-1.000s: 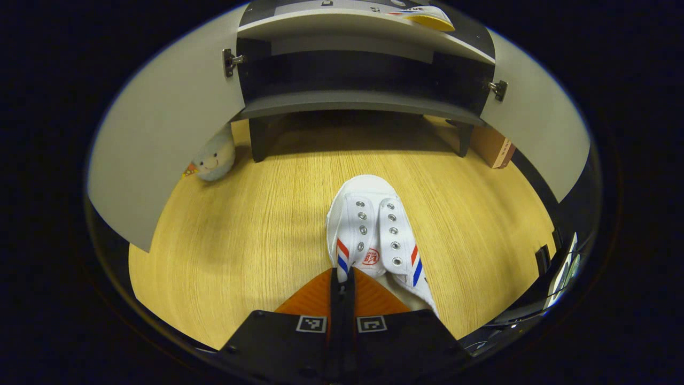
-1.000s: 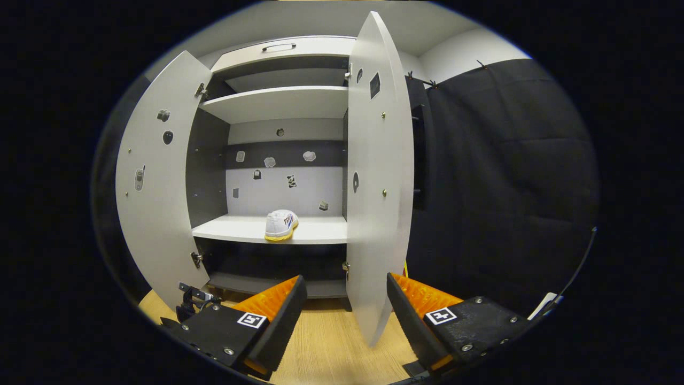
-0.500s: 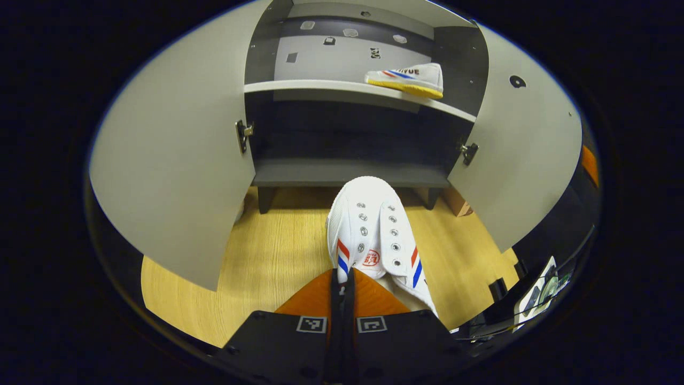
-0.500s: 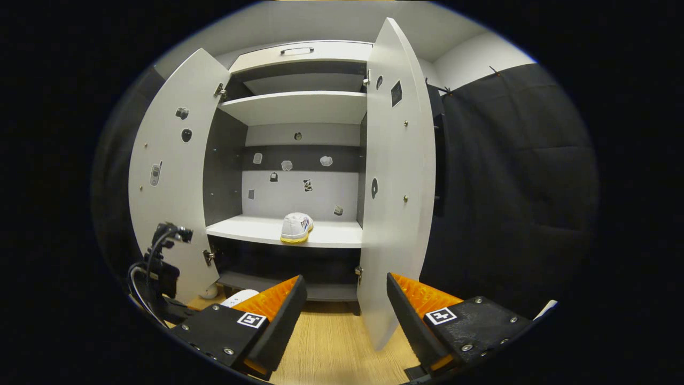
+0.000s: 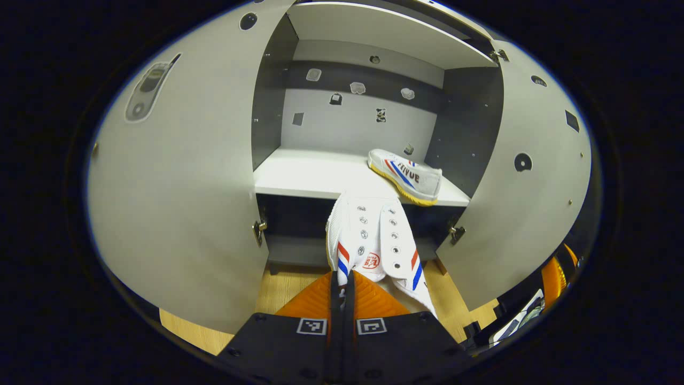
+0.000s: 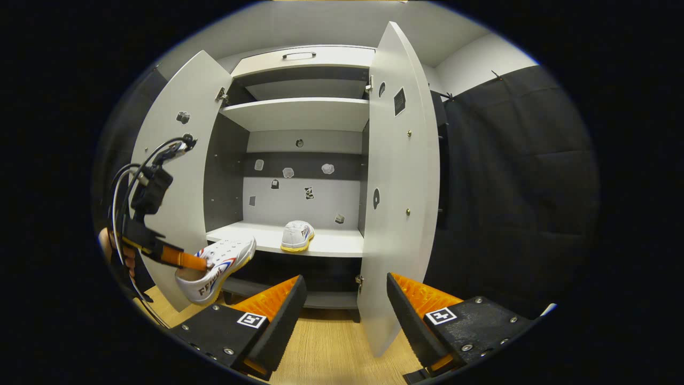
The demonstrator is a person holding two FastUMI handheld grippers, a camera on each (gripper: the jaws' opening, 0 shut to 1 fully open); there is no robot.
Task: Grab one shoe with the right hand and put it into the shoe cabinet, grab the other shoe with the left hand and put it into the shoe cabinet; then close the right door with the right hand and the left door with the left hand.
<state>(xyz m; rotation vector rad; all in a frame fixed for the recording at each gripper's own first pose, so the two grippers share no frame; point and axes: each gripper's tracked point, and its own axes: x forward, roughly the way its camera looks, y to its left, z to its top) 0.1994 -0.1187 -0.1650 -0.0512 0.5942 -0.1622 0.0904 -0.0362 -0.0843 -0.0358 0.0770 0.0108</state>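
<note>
Left gripper (image 5: 342, 283) is clamped on the collar edge of the white shoe (image 5: 374, 240), fingers pressed together on the thin canvas; shoe hangs toe-forward, toe reaching the front edge of the middle shelf (image 5: 299, 176) at 12 o'clock from the gripper; in the right gripper view the same shoe (image 6: 216, 267) shows at 9 o'clock, held up off the floor (image 6: 331, 347) just in front of the cabinet opening.

Handling, my read: canvas upper is soft and light, rubber sole is the stiffer part; a pinch on one collar edge lets the shoe droop and swing, so the toe may catch the shelf lip; a grip across the heel or over the sole would be steadier; nothing fragile, slip risk is low on fabric.

Right gripper (image 6: 342, 305) has its fingers spread apart, holding nothing, facing the edge of the right door (image 6: 398, 187) at 12 o'clock.

Cabinet (image 5: 368, 101): both doors swung wide, left door (image 5: 181, 176) at 9 o'clock in the left gripper view; middle shelf carries the other shoe (image 5: 406, 176) at 1 o'clock, lying toward the right wall with its side facing out; the left part of that shelf is bare, room for the second one; upper shelf (image 6: 299, 112) looks bare from below; bottom shelf is in shadow, can't tell its contents.
</note>
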